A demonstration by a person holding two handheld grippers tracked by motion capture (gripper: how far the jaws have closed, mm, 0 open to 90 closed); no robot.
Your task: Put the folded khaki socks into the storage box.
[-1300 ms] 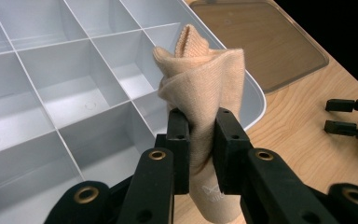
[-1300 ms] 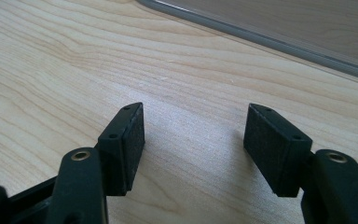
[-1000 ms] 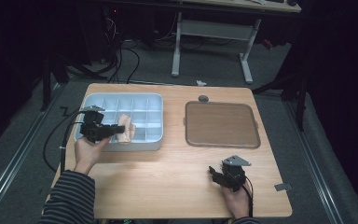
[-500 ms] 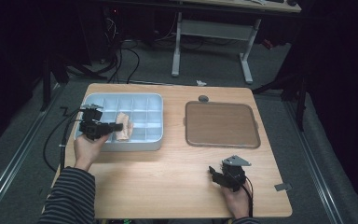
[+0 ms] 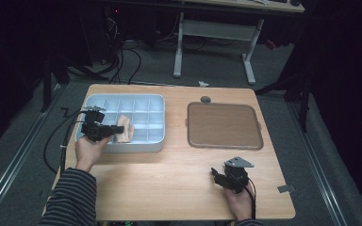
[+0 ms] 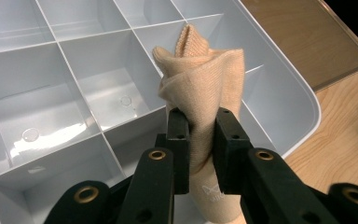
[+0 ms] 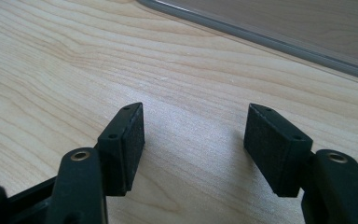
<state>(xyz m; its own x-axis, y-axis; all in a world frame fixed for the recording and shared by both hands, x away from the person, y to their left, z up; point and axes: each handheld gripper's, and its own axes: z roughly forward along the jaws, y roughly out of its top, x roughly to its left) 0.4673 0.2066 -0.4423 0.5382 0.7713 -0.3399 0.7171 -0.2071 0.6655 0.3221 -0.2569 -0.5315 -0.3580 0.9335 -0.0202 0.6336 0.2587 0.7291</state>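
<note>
A rolled beige sock (image 6: 200, 88) is pinched between the pads of my left gripper (image 6: 200, 135), which is shut on it. In the high view the left gripper (image 5: 115, 133) holds the sock (image 5: 125, 130) over the front middle cells of the pale blue compartment tray (image 5: 122, 100). The tray's cells (image 6: 98, 88) below the sock hold nothing. My right gripper (image 7: 193, 140) stands open low over bare wood, nothing between its pads. In the high view the right gripper (image 5: 219, 176) rests near the table's front right.
A brown flat tray (image 5: 224, 125) lies at the right of the wooden table (image 5: 169, 169), its rim (image 7: 279, 39) just beyond the right gripper. A small grey round object (image 5: 205, 99) sits behind it. Cables trail off the table's left side.
The left gripper with the sock has shifted slightly toward the tray's middle cells. The right gripper has not moved.
</note>
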